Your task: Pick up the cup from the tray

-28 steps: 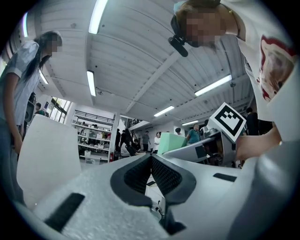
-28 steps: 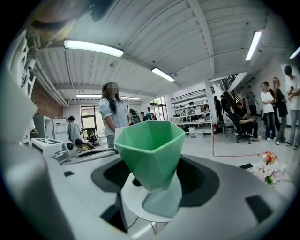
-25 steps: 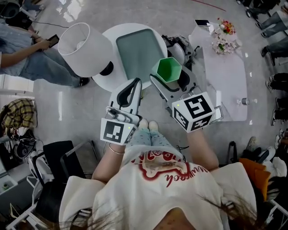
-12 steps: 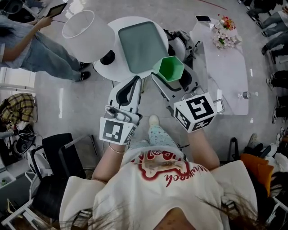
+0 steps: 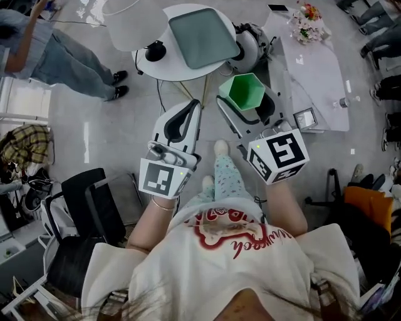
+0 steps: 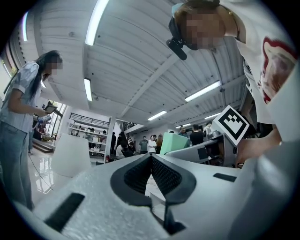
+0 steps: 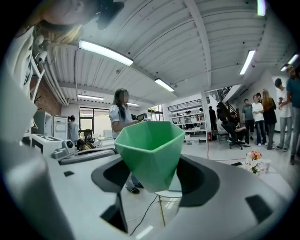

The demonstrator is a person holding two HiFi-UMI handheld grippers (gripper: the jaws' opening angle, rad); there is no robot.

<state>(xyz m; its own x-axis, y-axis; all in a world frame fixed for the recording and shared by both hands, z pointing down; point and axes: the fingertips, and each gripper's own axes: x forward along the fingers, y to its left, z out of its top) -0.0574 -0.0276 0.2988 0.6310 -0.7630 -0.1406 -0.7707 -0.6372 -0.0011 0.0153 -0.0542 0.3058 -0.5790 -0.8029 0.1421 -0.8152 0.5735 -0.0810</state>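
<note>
A green faceted cup (image 5: 245,91) is held off the floor between the jaws of my right gripper (image 5: 245,101), which is shut on its lower sides. In the right gripper view the cup (image 7: 150,152) stands upright and fills the gap of that gripper (image 7: 152,183). My left gripper (image 5: 193,108) hangs beside it at the left, jaws together with nothing in them; in its own view the left gripper (image 6: 151,161) meets at the tips, and the cup (image 6: 174,142) shows beyond. The grey-green tray (image 5: 202,36) lies bare on a round white table (image 5: 150,68) farther ahead.
A person in jeans (image 5: 69,50) stands at the upper left. A black chair (image 5: 94,207) is at my left. A long white table (image 5: 313,63) with flowers (image 5: 307,14) runs along the right. Cables and a black object (image 5: 155,51) sit by the round table.
Both grippers and the cup have drawn back from the round table, which now sits farther up the view. The white lampshade has left the frame. The cup stays gripped.
</note>
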